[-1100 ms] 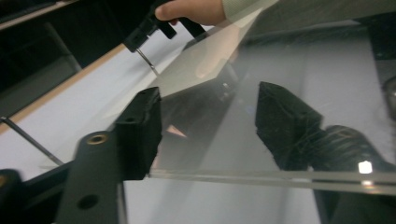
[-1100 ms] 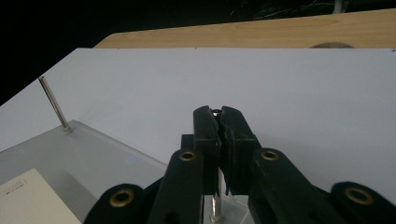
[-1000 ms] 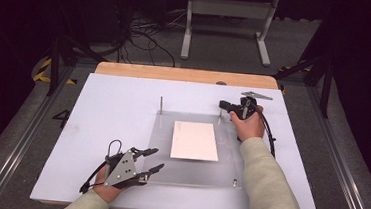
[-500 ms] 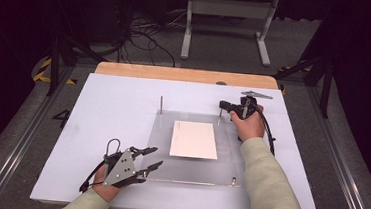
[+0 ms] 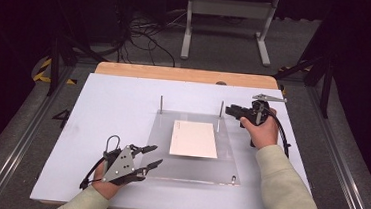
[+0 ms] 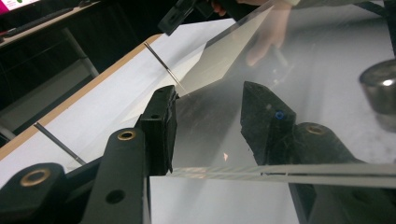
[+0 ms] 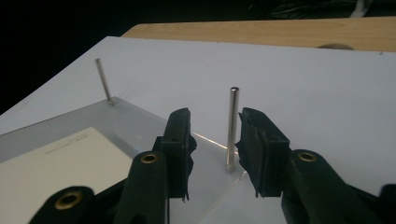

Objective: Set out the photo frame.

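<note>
At the far right corner of the clear acrylic plate [image 5: 229,163] on the white table [image 5: 123,99], the right gripper [image 7: 214,135] frames an upright metal pin [image 7: 232,126]; its jaws have just been opening and stand apart, pads clear of the pin. The left gripper [image 6: 210,126], at the plate's near left corner, straddles the plate's edge, jaws half wide, one above and one below. The cream card [image 5: 194,139] lies under the plate, long axis across the table; its faint print is unreadable.
</note>
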Available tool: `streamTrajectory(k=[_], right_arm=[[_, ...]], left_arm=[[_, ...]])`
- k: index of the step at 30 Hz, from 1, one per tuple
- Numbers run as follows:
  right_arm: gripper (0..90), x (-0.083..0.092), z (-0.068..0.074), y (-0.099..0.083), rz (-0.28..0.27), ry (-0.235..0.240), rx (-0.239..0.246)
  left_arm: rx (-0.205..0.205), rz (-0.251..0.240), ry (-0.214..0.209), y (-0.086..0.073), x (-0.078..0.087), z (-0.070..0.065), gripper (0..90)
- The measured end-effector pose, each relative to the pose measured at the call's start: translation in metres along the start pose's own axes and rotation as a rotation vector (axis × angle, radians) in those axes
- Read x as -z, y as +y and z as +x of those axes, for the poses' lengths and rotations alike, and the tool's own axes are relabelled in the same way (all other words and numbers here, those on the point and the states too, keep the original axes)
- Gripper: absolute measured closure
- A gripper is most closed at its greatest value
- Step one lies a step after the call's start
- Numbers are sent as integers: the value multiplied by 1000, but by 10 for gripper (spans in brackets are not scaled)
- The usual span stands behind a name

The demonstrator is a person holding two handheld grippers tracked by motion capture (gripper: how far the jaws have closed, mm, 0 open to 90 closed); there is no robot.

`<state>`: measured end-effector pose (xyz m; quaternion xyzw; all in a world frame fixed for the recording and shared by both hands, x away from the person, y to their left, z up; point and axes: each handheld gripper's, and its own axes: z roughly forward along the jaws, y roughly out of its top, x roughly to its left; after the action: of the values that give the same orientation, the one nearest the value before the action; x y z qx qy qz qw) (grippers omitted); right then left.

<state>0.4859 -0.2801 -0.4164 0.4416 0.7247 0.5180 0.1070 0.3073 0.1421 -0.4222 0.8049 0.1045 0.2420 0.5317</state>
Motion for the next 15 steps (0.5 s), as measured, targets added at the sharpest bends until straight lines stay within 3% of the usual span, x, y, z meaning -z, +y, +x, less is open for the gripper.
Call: streamTrajectory(k=[6, 10, 15], right_arm=[[567, 36, 18, -3, -31, 32, 68], [497, 52, 27, -5, -39, 30, 112], [481, 76, 42, -11, -49, 53, 149]], left_arm=[[8, 6, -6, 2, 0, 2, 546], [17, 6, -9, 2, 0, 3, 536], [19, 9, -5, 2, 1, 3, 533]])
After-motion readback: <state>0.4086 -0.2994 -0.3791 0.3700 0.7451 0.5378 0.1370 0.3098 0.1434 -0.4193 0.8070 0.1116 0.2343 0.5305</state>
